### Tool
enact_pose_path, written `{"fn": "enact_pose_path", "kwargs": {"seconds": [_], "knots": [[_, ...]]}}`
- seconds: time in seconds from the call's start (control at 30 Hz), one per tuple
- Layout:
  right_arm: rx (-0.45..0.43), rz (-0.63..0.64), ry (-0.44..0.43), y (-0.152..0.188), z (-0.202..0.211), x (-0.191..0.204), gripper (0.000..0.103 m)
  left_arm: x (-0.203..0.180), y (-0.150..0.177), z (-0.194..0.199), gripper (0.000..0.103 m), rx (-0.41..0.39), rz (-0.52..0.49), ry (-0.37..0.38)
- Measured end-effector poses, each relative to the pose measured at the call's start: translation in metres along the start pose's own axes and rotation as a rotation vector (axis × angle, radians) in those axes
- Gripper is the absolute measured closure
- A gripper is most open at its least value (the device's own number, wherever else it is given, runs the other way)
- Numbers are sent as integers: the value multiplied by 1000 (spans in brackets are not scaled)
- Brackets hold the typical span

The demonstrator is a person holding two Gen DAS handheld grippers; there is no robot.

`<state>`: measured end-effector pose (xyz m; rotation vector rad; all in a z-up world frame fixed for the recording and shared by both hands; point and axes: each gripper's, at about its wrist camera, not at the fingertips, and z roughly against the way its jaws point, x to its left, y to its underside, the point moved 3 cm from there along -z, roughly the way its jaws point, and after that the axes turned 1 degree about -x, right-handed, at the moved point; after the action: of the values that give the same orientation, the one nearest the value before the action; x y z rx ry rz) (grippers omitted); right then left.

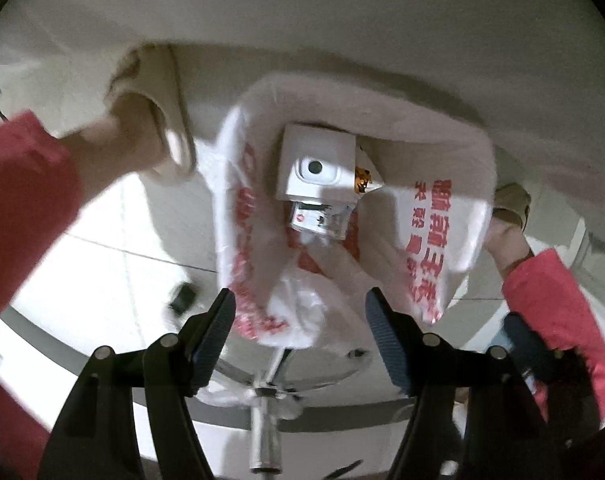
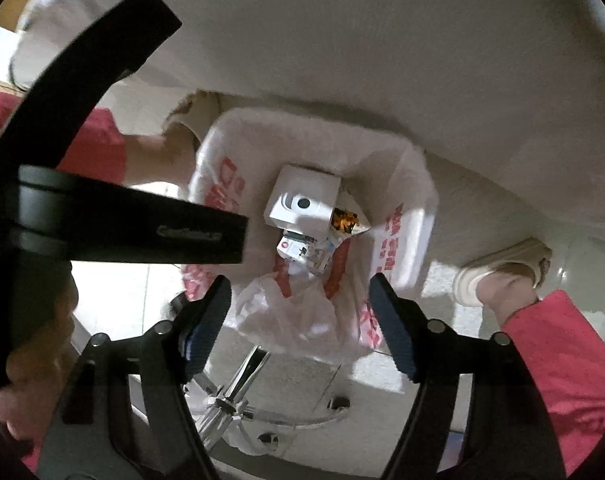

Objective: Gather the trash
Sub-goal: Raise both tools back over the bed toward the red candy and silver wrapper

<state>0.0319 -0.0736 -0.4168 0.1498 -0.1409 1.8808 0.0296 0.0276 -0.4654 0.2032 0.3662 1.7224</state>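
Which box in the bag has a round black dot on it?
The big white box on top. It shows a dark circle on its front, while the smaller box under it has tiny printed labels and a red mark instead.

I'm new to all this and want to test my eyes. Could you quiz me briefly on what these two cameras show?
1. True or false: the bag is empty.
2. What is printed on the white box: A) a camera, B) a shoe, C) a cup?
3. Are the fingers of the left gripper and right gripper open or shut?

Key: 1 false; 2 A; 3 open, both, holding nothing.
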Motion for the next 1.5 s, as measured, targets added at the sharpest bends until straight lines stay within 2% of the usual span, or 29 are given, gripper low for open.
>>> {"fn": "enact_pose_path", "kwargs": {"seconds": [0.1,0.2,0.33,0.47,0.6,0.7,0.83,1.0,1.13,1.3,1.5], "knots": [[-82,12,-13,7,42,2,28,2,22,32,35,-63,-43,-17],[-169,20,-30,9,94,4,23,7,40,76,33,-139,-71,11],[-313,67,7,4,167,4,18,16,46,167,27,-313,-57,50],[-465,90,21,-5,240,-4,7,19,37,247,22,-434,-15,96],[-537,104,17,-27,291,-15,7,16,16,321,20,-505,47,172],[-586,113,32,-45,321,-23,7,9,0,358,20,-537,77,156],[-630,114,13,-72,357,-33,7,-8,-21,405,19,-597,61,137],[-658,139,40,-109,387,-44,7,-25,-60,433,18,-594,65,166],[-659,159,49,-138,395,-50,7,-37,-91,442,18,-585,66,156],[-641,179,57,-173,391,-56,7,-49,-124,445,18,-579,62,156],[-580,224,59,-211,363,-57,7,-59,-163,430,18,-538,71,173]]}}
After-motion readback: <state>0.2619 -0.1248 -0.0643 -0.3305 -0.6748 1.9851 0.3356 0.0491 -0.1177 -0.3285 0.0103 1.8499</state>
